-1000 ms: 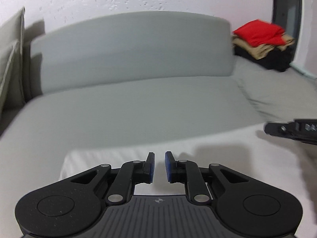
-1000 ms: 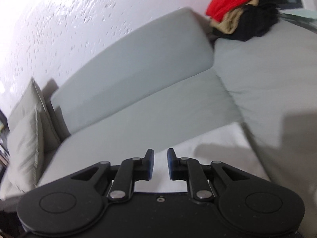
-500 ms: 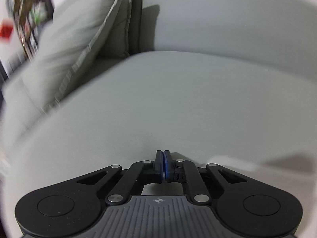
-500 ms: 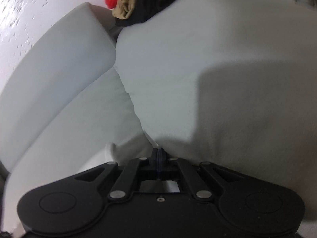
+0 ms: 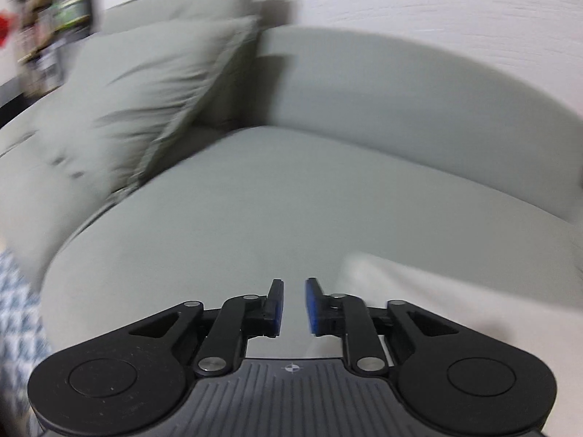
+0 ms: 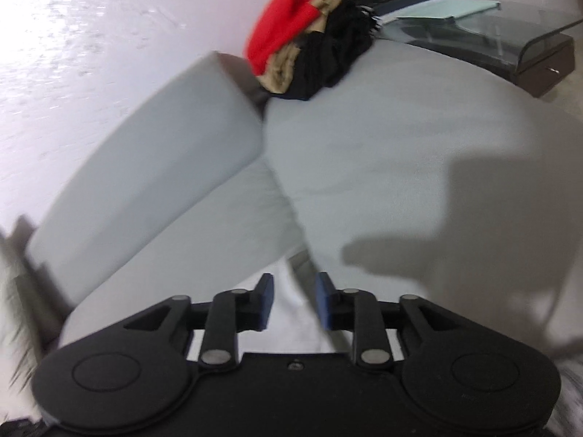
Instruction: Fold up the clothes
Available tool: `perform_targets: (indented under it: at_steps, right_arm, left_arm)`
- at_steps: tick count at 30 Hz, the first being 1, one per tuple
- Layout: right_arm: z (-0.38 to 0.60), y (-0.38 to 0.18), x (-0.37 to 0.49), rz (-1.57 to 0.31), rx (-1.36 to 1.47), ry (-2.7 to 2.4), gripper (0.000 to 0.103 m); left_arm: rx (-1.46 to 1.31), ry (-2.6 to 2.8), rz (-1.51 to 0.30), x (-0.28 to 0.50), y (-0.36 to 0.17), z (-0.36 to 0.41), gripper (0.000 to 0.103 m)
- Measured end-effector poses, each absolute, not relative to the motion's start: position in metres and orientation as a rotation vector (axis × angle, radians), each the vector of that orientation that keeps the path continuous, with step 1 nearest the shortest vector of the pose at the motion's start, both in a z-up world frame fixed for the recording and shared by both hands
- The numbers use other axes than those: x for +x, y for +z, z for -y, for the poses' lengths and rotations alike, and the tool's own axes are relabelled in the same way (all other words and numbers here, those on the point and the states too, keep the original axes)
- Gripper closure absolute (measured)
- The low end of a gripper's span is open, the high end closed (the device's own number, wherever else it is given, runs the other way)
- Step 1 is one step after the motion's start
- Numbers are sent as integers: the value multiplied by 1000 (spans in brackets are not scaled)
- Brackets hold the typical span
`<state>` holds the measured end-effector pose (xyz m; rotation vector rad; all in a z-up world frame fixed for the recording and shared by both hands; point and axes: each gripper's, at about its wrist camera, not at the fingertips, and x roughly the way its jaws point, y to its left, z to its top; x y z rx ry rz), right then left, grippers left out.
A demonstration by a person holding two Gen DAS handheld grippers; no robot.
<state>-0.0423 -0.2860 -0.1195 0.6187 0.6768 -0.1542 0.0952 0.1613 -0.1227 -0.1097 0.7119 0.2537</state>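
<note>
A white garment (image 5: 419, 291) lies flat on the grey sofa seat (image 5: 291, 200). In the left wrist view its left edge is just right of my left gripper (image 5: 293, 304), which is open and empty above the seat. In the right wrist view the garment (image 6: 291, 313) shows under and between the fingers of my right gripper (image 6: 294, 302), which is open and holds nothing. A pile of red, tan and black clothes (image 6: 306, 43) sits at the far end of the sofa.
Grey cushions (image 5: 145, 91) lean at the sofa's left end. The backrest (image 6: 153, 167) runs along a white wall. A glass-topped table (image 6: 492, 32) stands beyond the sofa's far right. A patterned blue and white fabric (image 5: 14, 327) is at the lower left.
Both grippers were shut half a second ago and have opened, letting go of the white garment. Both cameras have tilted up and drawn back.
</note>
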Motion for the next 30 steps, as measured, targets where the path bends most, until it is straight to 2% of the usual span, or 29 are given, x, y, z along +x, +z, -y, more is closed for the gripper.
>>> perform_targets:
  at_steps: [2, 7, 8, 9, 11, 13, 17, 19, 23, 26, 28, 29, 30]
  right_arm:
    - [281, -112, -64, -692, 606, -107, 70]
    - [265, -115, -98, -739, 568, -20, 68]
    - [259, -122, -101, -757, 551, 4, 71]
    - [253, -129, -99, -782, 531, 30, 83]
    - [235, -140, -91, -832, 481, 93, 93]
    - [217, -147, -76, -839, 411, 128, 94]
    - [190, -162, -50, -813, 266, 131, 93]
    - [193, -176, -47, -838, 277, 99, 95]
    - [213, -168, -90, -912, 367, 91, 97]
    - [234, -169, -118, -981, 456, 52, 91]
    - [250, -169, -134, -944, 575, 51, 90]
    - [257, -168, -138, -912, 641, 50, 81]
    - [263, -167, -139, -883, 704, 55, 63]
  left_arm:
    - [-62, 160, -702, 66, -118, -137, 78]
    - [31, 35, -734, 21, -136, -87, 77]
    - [42, 19, -754, 23, -143, -78, 77]
    - [54, 2, -770, 25, -150, -69, 77]
    - [88, -34, -776, 34, -162, -56, 80]
    - [144, -48, -757, 43, -171, -46, 86]
    - [153, -63, -805, 55, -194, -46, 85]
    - [117, -49, -810, 45, -201, -56, 85]
    - [142, -49, -820, 12, -194, -62, 87]
    - [46, -87, -819, -11, -190, -74, 86]
    - [-42, -119, -793, -18, -184, -84, 83]
    - [-60, -122, -766, -18, -180, -86, 82]
    - [-67, -119, -742, -17, -178, -87, 81]
